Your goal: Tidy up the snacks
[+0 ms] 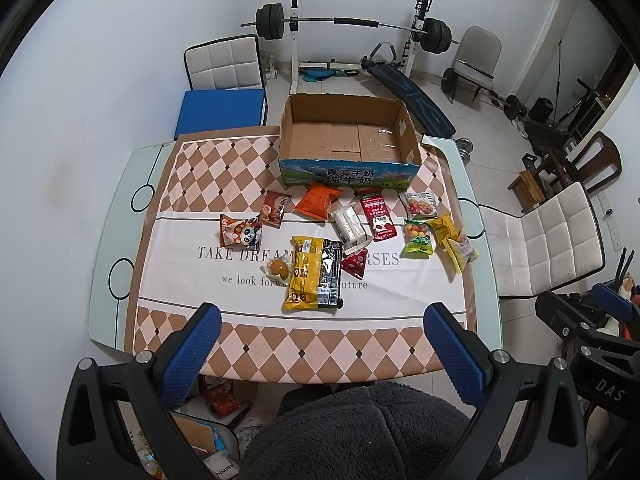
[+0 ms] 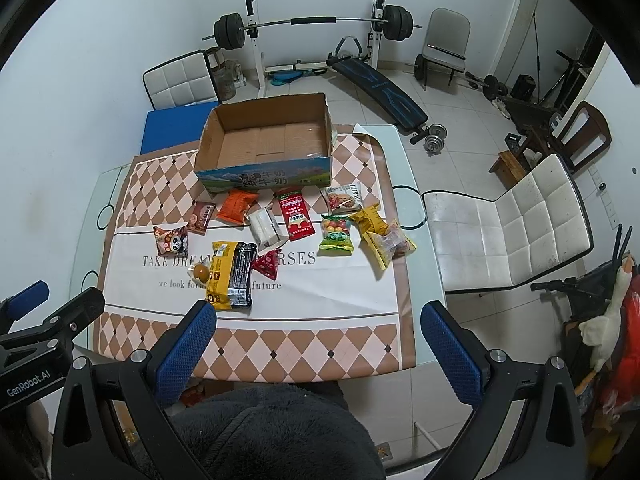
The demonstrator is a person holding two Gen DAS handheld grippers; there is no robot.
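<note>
An empty open cardboard box [image 1: 348,136] [image 2: 264,140] stands at the far side of the table. Several snack packets lie in front of it: a yellow and black pack [image 1: 314,274] [image 2: 232,276], an orange pack [image 1: 318,200] [image 2: 237,206], a tall red pack [image 1: 376,214] [image 2: 295,216], a panda pack [image 1: 240,234] [image 2: 172,240], a green candy bag [image 1: 418,238] [image 2: 337,234] and yellow bags [image 1: 454,240] [image 2: 384,238]. My left gripper [image 1: 322,344] hangs open above the near table edge, holding nothing. My right gripper [image 2: 318,340] is open too, beside it to the right.
A chequered cloth [image 1: 304,344] covers the glass table [image 1: 108,256]. White chairs stand at the right [image 2: 512,232] and far left [image 1: 224,62]. A barbell rack [image 1: 352,24] and bench fill the back. A person's dark fleece garment [image 1: 360,432] sits below both grippers.
</note>
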